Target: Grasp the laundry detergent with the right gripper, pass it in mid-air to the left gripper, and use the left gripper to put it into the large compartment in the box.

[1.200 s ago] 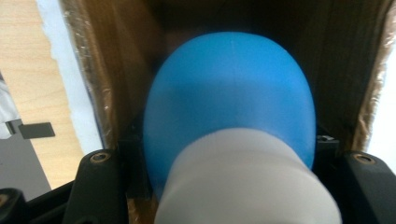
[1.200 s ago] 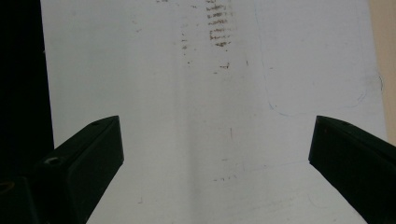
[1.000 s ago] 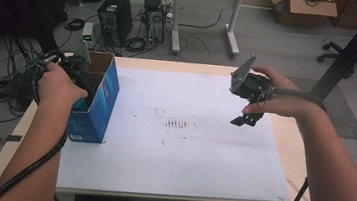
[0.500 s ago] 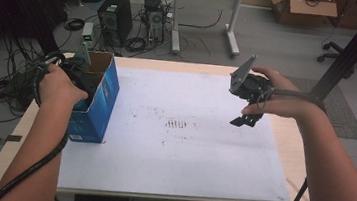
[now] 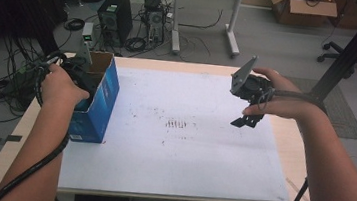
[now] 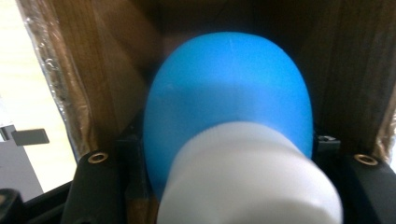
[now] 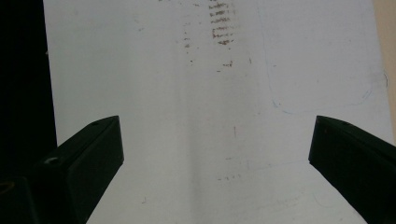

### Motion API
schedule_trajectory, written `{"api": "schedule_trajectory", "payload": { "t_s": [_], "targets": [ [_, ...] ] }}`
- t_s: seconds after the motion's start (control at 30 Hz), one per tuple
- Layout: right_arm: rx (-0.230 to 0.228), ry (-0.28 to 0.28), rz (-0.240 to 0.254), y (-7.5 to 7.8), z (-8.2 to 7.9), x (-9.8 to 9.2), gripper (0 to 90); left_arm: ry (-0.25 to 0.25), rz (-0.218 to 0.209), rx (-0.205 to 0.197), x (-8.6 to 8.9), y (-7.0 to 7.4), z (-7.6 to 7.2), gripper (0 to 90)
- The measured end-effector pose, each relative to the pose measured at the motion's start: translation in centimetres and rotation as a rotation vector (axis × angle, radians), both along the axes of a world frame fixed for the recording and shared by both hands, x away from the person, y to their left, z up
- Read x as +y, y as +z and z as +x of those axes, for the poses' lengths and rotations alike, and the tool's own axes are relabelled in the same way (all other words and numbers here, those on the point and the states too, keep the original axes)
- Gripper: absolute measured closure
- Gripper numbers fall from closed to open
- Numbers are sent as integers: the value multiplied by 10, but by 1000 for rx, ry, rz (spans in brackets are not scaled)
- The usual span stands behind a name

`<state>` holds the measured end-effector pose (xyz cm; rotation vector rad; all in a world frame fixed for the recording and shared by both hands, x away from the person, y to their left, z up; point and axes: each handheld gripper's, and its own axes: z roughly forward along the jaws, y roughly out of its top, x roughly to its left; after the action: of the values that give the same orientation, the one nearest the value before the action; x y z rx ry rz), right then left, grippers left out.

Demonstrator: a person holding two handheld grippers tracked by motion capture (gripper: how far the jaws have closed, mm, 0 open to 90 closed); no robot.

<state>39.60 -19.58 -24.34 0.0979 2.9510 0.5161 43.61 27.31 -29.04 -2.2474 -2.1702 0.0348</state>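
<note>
Left tool (image 6: 224, 186) around blue bottle (image 6: 229, 93), inside box (image 5: 97, 97)

Both forearms, entering from the bottom of the high view, are bare with no sleeves showing. The left hand-held gripper (image 5: 76, 72), at middle left, is black, and a thick black cable trails from it down toward the lower left corner. The right hand-held gripper (image 5: 247, 120), right of centre, is black with a grey three-cornered plate on top and a dark strap. In the gripper views the jaws are blocky matt black, with small brass-ringed screw holes.
</note>
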Motion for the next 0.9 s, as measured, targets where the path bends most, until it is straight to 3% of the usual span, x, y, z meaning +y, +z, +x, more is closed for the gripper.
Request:
{"api": "schedule_trajectory", "payload": {
  "t_s": [0.9],
  "targets": [
    [-6,1,11,2,-2,-2,31,6,31,-60,-5,35,-10,270]
  ]
}}
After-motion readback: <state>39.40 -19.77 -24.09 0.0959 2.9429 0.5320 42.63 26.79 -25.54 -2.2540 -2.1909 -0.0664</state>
